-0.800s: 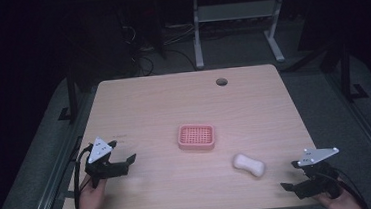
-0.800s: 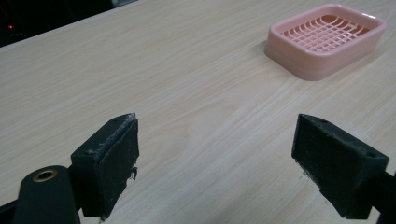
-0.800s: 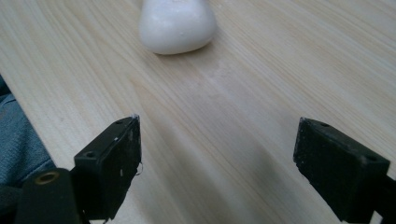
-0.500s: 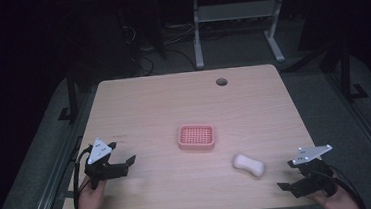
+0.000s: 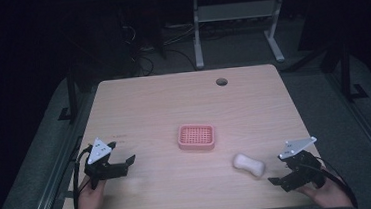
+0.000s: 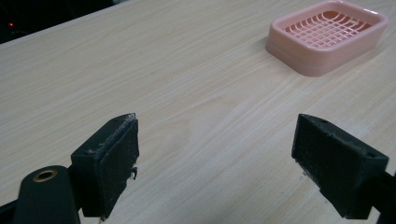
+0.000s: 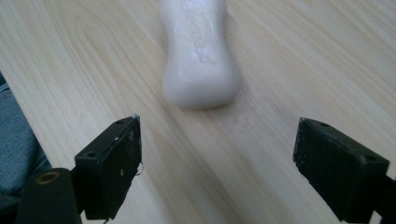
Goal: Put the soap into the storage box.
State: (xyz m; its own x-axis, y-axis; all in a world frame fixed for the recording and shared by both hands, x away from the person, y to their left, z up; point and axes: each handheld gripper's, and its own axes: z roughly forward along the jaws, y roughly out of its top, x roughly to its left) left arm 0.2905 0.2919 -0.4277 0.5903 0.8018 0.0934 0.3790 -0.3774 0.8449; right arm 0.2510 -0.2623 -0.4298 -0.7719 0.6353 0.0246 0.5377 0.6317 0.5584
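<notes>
Near the wooden table's [image 5: 148, 107] left edge, the left gripper [image 5: 120, 166] is idling, fingers spread. The pink plastic soap dish [image 5: 196, 137] is sitting mid-table. The right gripper [image 5: 278, 181], fingers spread and empty, is edging toward the white waisted soap bar [image 5: 249, 164] near the front edge, probably to grasp it.

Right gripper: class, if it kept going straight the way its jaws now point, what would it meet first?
Most likely the white soap bar. In the right gripper view it lies on the table ahead of the open right gripper, between the jaws' line, end-on and not yet touched. How far ahead is unclear.
</notes>
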